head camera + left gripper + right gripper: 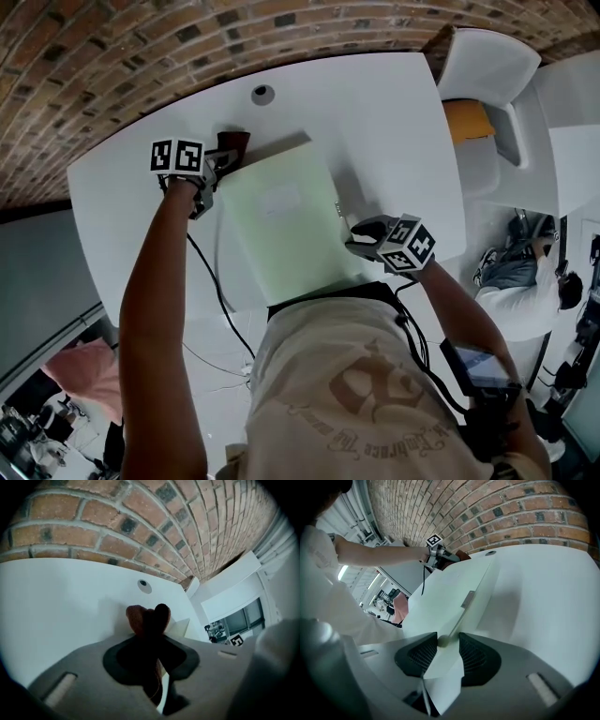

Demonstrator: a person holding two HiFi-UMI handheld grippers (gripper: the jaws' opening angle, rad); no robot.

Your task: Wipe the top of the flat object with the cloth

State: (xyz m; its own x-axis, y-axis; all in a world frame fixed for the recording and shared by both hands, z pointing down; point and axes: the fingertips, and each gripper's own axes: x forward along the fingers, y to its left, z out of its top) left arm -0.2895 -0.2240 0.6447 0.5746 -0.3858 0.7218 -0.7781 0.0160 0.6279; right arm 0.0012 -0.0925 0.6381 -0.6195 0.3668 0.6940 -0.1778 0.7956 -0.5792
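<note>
Now: cloth at the far corner

Pale green flat object (281, 220) lies on the white table (375, 103). Left gripper (220, 164) pinches the brown cloth (232, 143) at its far left corner (brick-wall side); right gripper (361, 234) clamps its near right edge.

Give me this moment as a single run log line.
left gripper: shut on cloth, by flat object far-left corner | right gripper: shut on flat object near-right edge

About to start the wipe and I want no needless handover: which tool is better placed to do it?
Left. The left tool is shut on the brown cloth at the far corner of the flat object; the right tool clamps its near edge, likely steadying it.
</note>
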